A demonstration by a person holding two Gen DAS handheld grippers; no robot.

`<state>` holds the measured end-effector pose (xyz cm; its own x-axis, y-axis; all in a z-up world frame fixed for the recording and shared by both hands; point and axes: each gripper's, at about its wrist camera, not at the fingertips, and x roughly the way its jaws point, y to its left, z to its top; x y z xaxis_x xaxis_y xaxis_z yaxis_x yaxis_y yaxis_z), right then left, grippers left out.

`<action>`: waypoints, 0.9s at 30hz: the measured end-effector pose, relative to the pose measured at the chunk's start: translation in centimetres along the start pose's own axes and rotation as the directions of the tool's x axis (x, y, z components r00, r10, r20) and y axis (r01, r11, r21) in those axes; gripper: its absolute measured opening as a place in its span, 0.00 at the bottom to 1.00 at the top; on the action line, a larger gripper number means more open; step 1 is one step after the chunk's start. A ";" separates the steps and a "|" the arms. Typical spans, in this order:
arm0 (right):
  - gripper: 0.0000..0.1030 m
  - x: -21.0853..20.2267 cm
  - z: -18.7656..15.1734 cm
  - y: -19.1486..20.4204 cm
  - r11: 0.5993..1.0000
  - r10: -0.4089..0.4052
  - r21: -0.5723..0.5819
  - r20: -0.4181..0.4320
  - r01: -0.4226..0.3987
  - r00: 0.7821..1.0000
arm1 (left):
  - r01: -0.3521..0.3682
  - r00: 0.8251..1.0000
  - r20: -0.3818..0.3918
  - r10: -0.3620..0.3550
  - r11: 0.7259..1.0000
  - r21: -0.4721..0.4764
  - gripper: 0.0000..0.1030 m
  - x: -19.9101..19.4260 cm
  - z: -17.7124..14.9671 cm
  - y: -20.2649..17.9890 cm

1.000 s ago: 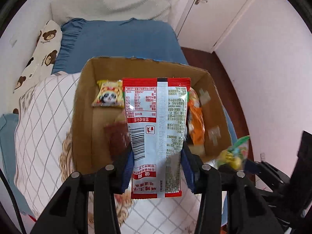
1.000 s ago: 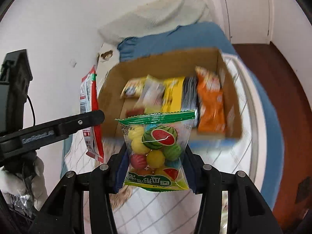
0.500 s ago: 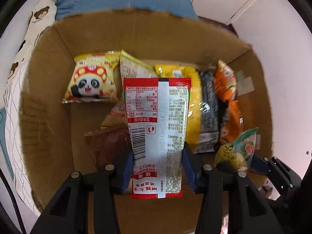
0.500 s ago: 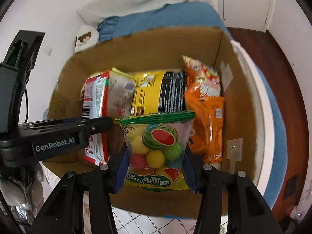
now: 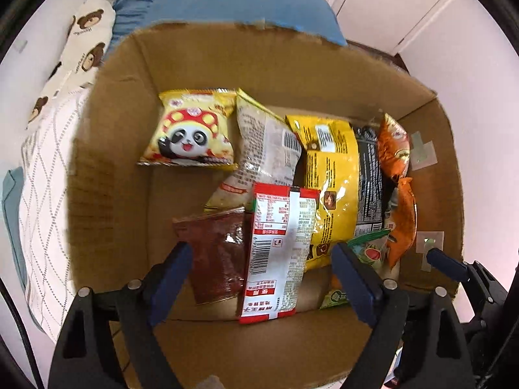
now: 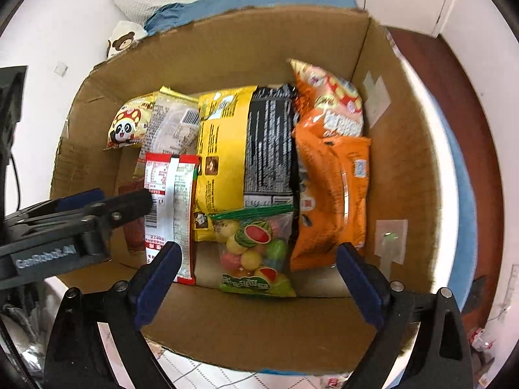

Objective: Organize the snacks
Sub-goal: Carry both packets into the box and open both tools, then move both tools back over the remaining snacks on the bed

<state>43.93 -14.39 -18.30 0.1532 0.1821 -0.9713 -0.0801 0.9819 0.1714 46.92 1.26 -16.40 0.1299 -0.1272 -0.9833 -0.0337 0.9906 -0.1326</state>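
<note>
A brown cardboard box [image 5: 107, 168] is sitting on a bed, its corrugated walls hemming in both tools on every side. Behind it are lying a blue pillow [image 5: 233, 3] and a cream cloth printed with bears [image 5: 81, 48]; a white quilt with a dotted diamond pattern [image 5: 42, 194] is spreading out at the left.

The left gripper [image 5: 261, 256] is hanging with its jaws spread wide, having just been opening; the red-and-white snack packet [image 5: 279, 256] is lying between them, touched by neither blue pad, on the box floor beside a dark red sachet [image 5: 217, 253]. The right gripper [image 6: 258, 259] is likewise gaping, its jaws just opened, and the clear bag of fruit-coloured candy balls [image 6: 256, 253] is resting loose between them against the near wall.

Glossy pouches are crowding the far half: a yellow panda packet [image 5: 191, 129], a crinkled clear wrapper [image 5: 266, 142], a yellow bag [image 6: 223, 149], a black one [image 6: 269, 149] and orange bags [image 6: 331, 175]. In the right wrist view the left gripper's black arm is reaching across the red-and-white packet.
</note>
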 end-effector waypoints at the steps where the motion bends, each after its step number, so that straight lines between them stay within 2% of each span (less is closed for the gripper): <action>1: 0.95 -0.3 -0.2 -0.1 1.000 -0.007 0.003 0.004 0.007 1.000 | -0.001 1.000 0.008 0.001 1.000 0.003 0.85 -0.4 -0.2 0.1; 7: 0.96 -1.5 -1.6 -0.2 0.998 -0.063 -0.007 0.021 0.063 0.998 | -0.036 0.998 0.058 0.035 0.999 0.009 0.85 -2.5 -1.5 0.5; 14: 0.96 -3.4 -3.0 -0.4 0.998 -0.065 -0.002 0.064 0.065 0.996 | -0.072 0.988 0.137 0.070 0.997 0.011 0.85 -4.9 -3.8 1.1; 18: 0.96 -4.6 -3.7 0.1 0.995 -0.095 -0.018 0.117 0.098 0.989 | -0.080 0.977 0.197 0.078 0.997 0.002 0.85 -6.4 -4.9 1.2; 27: 0.96 -8.4 -5.9 1.7 0.991 -0.114 -0.044 0.248 0.129 0.962 | -0.103 0.938 0.335 0.091 0.994 0.021 0.85 -10.8 -8.5 0.1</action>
<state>36.72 -14.59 -10.82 0.4007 0.0760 -0.9131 -0.1026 0.9940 0.0377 37.07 2.35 -6.89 0.4510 -0.0127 -0.8924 -0.0262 0.9993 -0.0274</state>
